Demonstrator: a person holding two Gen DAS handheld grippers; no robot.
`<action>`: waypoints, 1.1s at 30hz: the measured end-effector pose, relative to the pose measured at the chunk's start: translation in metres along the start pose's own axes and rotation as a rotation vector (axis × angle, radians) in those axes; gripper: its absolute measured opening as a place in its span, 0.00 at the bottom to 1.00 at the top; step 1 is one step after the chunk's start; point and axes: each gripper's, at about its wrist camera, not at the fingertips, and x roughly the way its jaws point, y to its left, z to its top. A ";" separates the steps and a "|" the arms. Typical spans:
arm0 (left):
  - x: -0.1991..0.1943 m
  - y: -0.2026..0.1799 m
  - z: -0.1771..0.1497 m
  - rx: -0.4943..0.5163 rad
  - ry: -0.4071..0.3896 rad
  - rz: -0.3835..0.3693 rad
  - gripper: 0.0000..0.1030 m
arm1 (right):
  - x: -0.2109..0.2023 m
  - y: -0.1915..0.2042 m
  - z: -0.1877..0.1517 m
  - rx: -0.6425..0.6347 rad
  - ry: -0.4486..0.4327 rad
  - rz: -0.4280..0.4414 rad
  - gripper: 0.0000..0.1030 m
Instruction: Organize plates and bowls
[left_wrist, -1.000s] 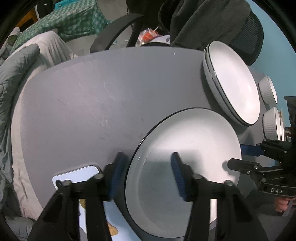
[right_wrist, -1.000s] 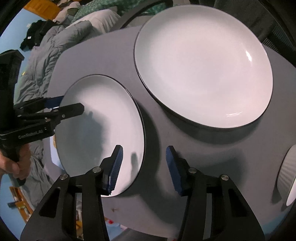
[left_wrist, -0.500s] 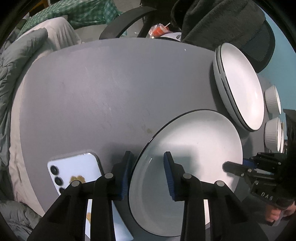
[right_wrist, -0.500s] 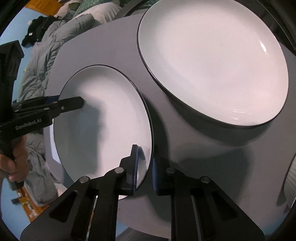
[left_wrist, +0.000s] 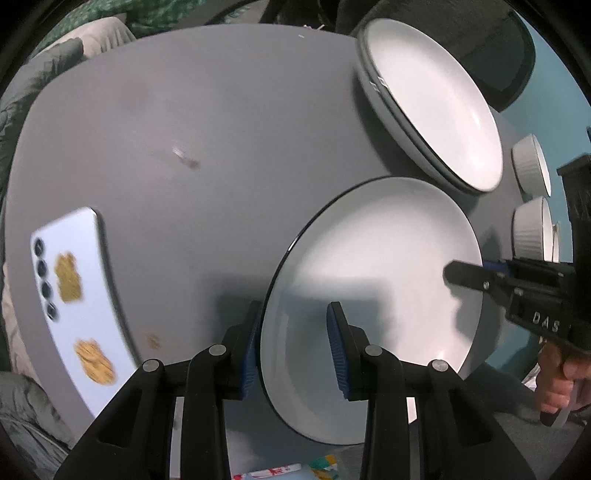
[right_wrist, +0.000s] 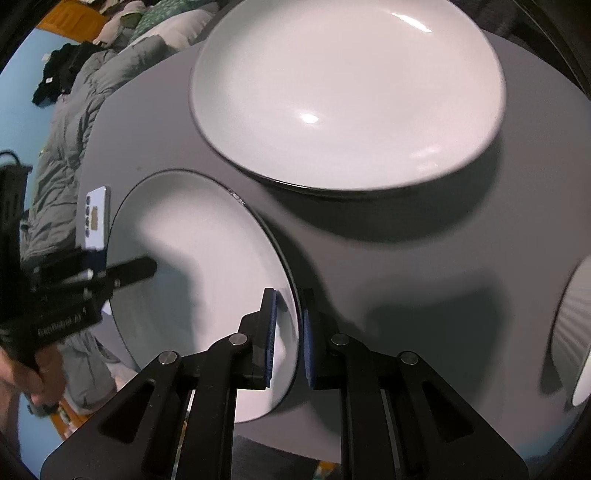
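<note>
Both grippers hold one empty white plate (left_wrist: 376, 266).
Left gripper (left_wrist: 295, 347) grips its rim at 6 o'clock, half-open; right gripper (right_wrist: 286, 332) pinches it nearly closed — stacked plates (left_wrist: 432, 99) empty at 1 o'clock.

A white phone (left_wrist: 79, 306) is lying camera-side up near the left edge of the grey surface (left_wrist: 221, 129). A grey quilt (right_wrist: 70, 125) is bunching beyond it; dark clothing (right_wrist: 59, 70) is resting there.

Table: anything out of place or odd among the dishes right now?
Yes, a phone lies face down near the table edge, not a dish, left of the plate that both tongs straddle at opposite rims. A small brownish stain sits beside it. Nothing looks broken.
</note>
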 end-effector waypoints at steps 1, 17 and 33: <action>0.002 -0.004 -0.003 -0.003 0.001 -0.006 0.33 | -0.001 -0.003 -0.001 0.002 0.000 -0.002 0.13; 0.009 -0.054 -0.021 -0.071 -0.005 -0.070 0.33 | -0.021 -0.054 -0.024 -0.016 -0.004 -0.012 0.14; 0.009 -0.082 -0.025 -0.067 -0.003 -0.077 0.33 | -0.030 -0.080 -0.026 -0.030 -0.016 -0.022 0.16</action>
